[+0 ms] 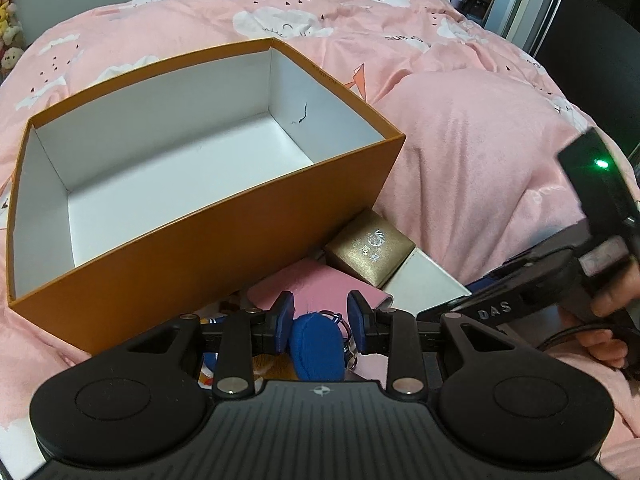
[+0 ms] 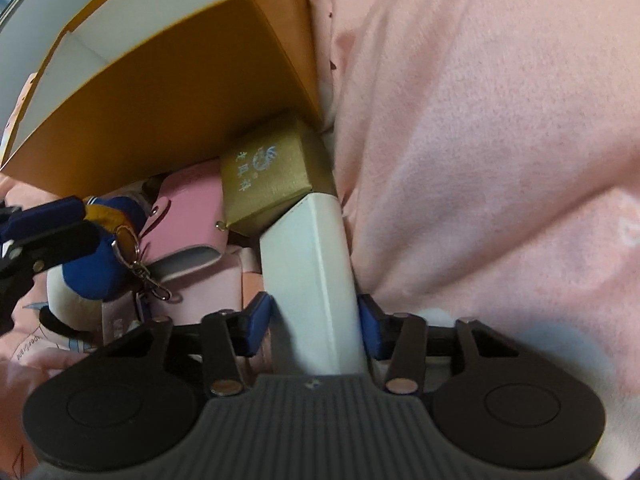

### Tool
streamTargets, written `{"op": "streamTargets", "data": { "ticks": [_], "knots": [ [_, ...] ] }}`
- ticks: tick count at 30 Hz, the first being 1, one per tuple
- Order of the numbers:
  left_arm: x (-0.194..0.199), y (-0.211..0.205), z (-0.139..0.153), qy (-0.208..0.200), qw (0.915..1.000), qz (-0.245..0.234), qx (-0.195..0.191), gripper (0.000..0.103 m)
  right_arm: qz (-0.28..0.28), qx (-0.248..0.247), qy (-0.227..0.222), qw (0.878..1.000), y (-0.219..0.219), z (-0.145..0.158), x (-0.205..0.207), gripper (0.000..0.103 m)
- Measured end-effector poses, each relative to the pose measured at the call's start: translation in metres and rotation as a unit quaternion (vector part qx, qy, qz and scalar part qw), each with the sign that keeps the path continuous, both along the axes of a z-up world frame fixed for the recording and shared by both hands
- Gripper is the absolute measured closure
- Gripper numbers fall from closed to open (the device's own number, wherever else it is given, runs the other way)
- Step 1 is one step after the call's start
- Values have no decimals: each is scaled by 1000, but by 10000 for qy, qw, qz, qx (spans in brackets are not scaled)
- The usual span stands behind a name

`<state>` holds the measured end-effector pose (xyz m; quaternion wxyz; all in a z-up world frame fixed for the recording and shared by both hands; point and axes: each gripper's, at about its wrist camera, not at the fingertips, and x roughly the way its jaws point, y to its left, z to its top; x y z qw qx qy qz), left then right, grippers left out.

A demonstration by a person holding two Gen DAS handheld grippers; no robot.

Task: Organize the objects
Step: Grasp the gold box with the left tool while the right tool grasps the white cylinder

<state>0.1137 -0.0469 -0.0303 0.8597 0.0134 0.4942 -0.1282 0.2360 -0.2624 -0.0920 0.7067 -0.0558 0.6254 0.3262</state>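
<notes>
An orange box with a bare white inside lies open on the bed. Against its near wall sit a gold box, a pink case and a long white box. My left gripper is shut on a blue plush keychain toy, whose metal clasp hangs free. In the right wrist view my right gripper straddles the white box, and its blue pads lie against both sides. The gold box leans on that box's far end, beside the pink case.
A pink cloud-print quilt bulges up right of the objects. A hand grips the right tool's handle. Soft toys line the far left edge. More soft items lie under the plush toy.
</notes>
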Motion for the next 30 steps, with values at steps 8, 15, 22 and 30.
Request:
{"op": "streamTargets", "data": {
  "ticks": [8,15,22,30],
  "knots": [
    [3,-1,2,-109,9996,-106,-255,67,107,293,-799,9963,-13,52,-21,69],
    [11,-14,3,-239,9985,-422,-258,60,-502,281,-1633,9849,-37,86,-2,73],
    [43,-39,-17,199,9989,-377,-210,50,-687,307,-1381,9875,-34,58,14,73],
    [85,-47,-49,1212,9864,854,-709,35,-658,472,-1061,9910,-43,44,22,73]
  ]
}}
